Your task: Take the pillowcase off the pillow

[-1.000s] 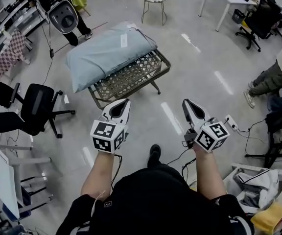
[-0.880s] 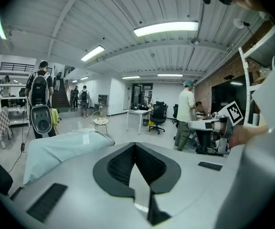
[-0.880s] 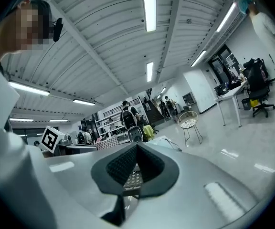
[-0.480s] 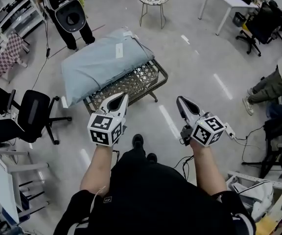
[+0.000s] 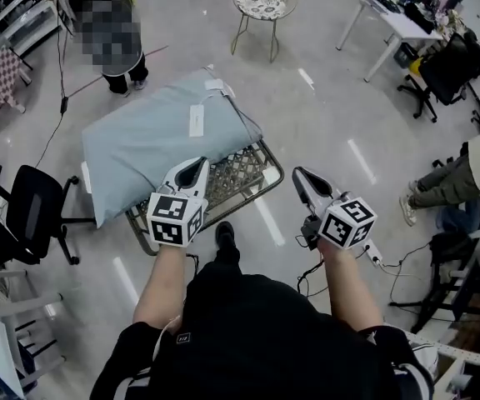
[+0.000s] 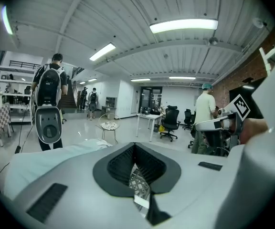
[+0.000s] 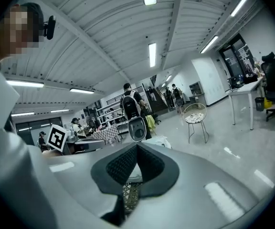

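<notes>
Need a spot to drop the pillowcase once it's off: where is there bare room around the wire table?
The wire lattice table has only a bare strip at its right end, beside the light blue pillow. The shiny floor between table and round wire chair is open. Crowded: black office chairs left.

Count from the head view:
- Pillow: 1, in 1 pale blue pillowcase bearing 1 white tag.
- Wire-lattice surface: 1.
- Claws: 2, the left claw and the right claw.
- Round wire chair: 1.
- White desk: 1.
- Black office chairs: 2 confirmed, the left office chair and the far office chair.
- Bystanders: 2, the standing bystander and the edge bystander.
</notes>
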A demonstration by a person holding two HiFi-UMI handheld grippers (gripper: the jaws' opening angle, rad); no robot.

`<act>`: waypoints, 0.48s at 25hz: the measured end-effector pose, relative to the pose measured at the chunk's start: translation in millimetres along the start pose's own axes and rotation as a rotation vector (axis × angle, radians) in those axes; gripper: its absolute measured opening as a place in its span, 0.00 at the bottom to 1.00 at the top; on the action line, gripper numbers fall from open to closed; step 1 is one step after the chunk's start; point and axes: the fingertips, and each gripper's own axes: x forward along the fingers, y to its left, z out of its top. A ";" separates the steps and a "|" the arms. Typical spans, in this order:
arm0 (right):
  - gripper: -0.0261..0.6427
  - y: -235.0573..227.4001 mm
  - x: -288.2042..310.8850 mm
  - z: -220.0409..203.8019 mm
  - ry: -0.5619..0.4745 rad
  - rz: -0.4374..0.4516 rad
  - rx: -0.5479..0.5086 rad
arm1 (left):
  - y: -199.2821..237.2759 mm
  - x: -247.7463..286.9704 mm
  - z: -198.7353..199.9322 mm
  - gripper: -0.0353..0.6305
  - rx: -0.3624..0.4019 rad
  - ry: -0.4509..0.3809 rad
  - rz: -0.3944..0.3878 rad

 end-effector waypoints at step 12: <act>0.05 -73.0 151.2 34.4 0.120 0.042 0.004 | 92.1 111.7 15.1 0.06 -0.083 0.078 0.032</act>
